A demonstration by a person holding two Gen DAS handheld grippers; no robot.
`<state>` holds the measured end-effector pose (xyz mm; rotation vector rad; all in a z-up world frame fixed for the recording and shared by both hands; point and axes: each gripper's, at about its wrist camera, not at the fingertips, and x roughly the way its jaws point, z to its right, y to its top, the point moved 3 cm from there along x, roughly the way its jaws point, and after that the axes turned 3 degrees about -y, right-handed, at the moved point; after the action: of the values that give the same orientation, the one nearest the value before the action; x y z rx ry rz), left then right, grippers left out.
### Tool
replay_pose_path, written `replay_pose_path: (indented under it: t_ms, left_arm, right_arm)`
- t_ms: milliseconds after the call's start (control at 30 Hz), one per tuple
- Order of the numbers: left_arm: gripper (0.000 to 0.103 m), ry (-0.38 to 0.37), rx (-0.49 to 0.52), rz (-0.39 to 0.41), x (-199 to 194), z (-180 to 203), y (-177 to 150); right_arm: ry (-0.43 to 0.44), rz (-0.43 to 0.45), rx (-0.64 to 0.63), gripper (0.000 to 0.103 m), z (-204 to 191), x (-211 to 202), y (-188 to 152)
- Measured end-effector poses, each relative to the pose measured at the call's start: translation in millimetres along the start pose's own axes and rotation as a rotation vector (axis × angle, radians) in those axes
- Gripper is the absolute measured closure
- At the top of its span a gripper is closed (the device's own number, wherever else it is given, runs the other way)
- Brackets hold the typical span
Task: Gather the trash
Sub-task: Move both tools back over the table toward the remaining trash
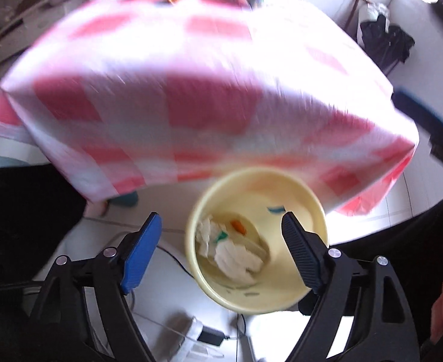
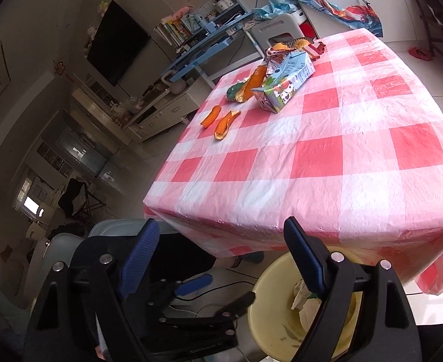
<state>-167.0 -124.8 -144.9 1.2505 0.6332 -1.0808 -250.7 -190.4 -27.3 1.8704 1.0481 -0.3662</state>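
Hand-held gripper [image 1: 221, 226]: black arms, blue ribbed pads, silver screws; dark trousers

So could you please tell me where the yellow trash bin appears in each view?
Left wrist: yellow trash bin sits at lower centre, seen from above, crumpled paper inside.
Right wrist: the bin is at the bottom right, partly hidden behind the right tongs.
Shared landmark: the pink checked tablecloth, whose edge hangs just above the bin.
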Motion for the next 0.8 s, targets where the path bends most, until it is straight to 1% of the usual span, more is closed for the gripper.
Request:
replay_pose_path:
  t_ms: [133, 233, 267, 367, 467, 567, 633, 733, 800]
  left_arm:
    - [0.020, 0.018, -0.040, 0.116, -26.4, -19.6, 17.3]
    - [0.019, 0.025, -0.091, 0.168, -39.7, -33.4, 26.0]
    - [0.019, 0.026, -0.108, 0.176, -42.4, -37.5, 27.8]
    - [0.019, 0.018, -0.134, 0.187, -47.8, -42.9, 31.5]
    - [0.019, 0.026, -0.114, 0.203, -51.2, -41.2, 34.6]
    - [0.016, 0.052, -0.091, 0.218, -50.6, -37.4, 34.6]
    - [0.016, 0.062, -0.084, 0.213, -49.7, -35.5, 34.4]
    - [0.016, 0.060, -0.080, 0.195, -45.7, -35.0, 37.0]
    - [0.016, 0.049, -0.078, 0.190, -45.4, -36.0, 41.7]
  right_arm:
    - [-0.065, 0.034, -0.020, 0.022, -3.1, 0.1, -4.6]
    - [-0.107, 0.085, -0.022, 0.022, -1.6, -6.3, -2.1]
    - [-0.107, 0.085, -0.022, 0.021, -1.6, -6.3, -2.1]
    - [-0.154, 0.109, -0.001, 0.020, 5.8, -5.4, -0.5]
    - [-0.178, 0.110, 0.008, 0.020, 9.5, -2.8, 1.7]
    - [-0.176, 0.109, 0.012, 0.019, 7.7, -3.9, 3.0]
    - [-0.179, 0.109, 0.005, 0.018, 5.9, -2.7, 1.4]
    - [-0.182, 0.092, -0.026, 0.018, 2.4, 2.1, -0.8]
    - [-0.191, 0.097, -0.049, 0.018, 0.0, 2.2, -1.1]
